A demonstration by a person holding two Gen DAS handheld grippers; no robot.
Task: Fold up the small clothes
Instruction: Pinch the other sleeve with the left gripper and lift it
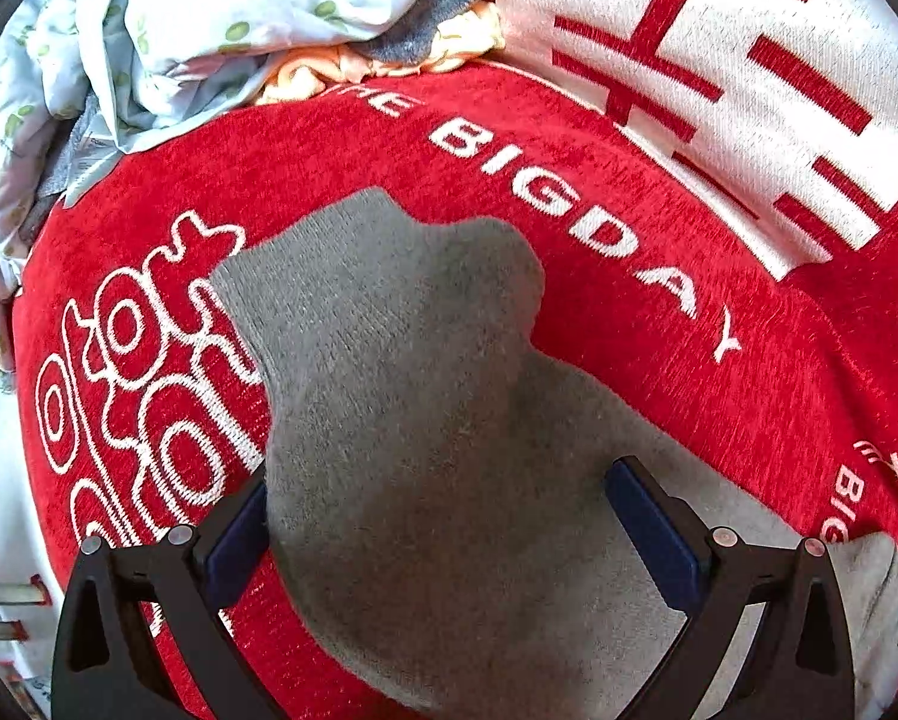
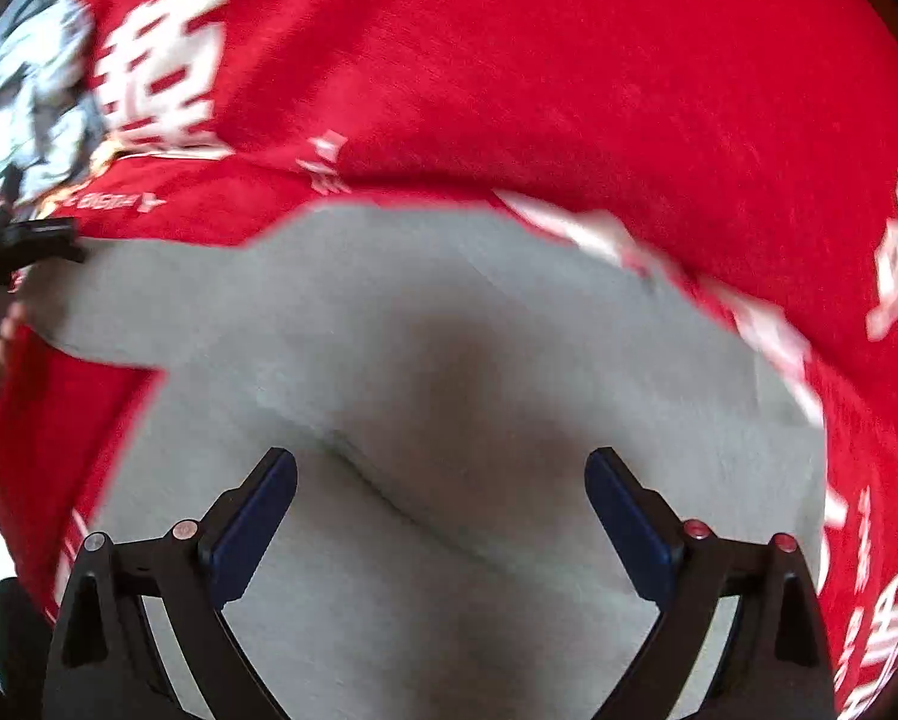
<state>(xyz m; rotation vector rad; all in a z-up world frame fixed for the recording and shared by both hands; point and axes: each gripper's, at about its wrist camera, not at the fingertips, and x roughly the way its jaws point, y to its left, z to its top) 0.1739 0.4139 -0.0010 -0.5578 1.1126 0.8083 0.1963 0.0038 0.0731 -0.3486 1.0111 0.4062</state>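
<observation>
At the far left of the left wrist view sits a heap of unfolded laundry (image 1: 167, 42), pale blue cloth with green dots over something orange and grey, resting at the edge of the red blanket (image 1: 658, 360) with white lettering that covers the work surface. Nearer and toward the middle, the grey garment (image 1: 401, 396) lies on that blanket, a narrow rounded part reaching away and the broader part running under the left gripper (image 1: 437, 516). Its fingers are spread wide, one at each side of the cloth, gripping nothing.

In the right wrist view (blurred, so edges are uncertain) the same grey garment (image 2: 449, 312) spreads across the blanket (image 2: 568, 72), with a soft crease running diagonally between the tips of the right gripper (image 2: 440, 498). These fingers also stand wide apart and hold nothing.

The garment looks light, limp and slightly fuzzy; it should drape and sag once lifted, and may cling a little to the blanket's nap. The best hold is probably a pinch at an outer edge or corner on each side, taking in only the garment and not the blanket beneath.
</observation>
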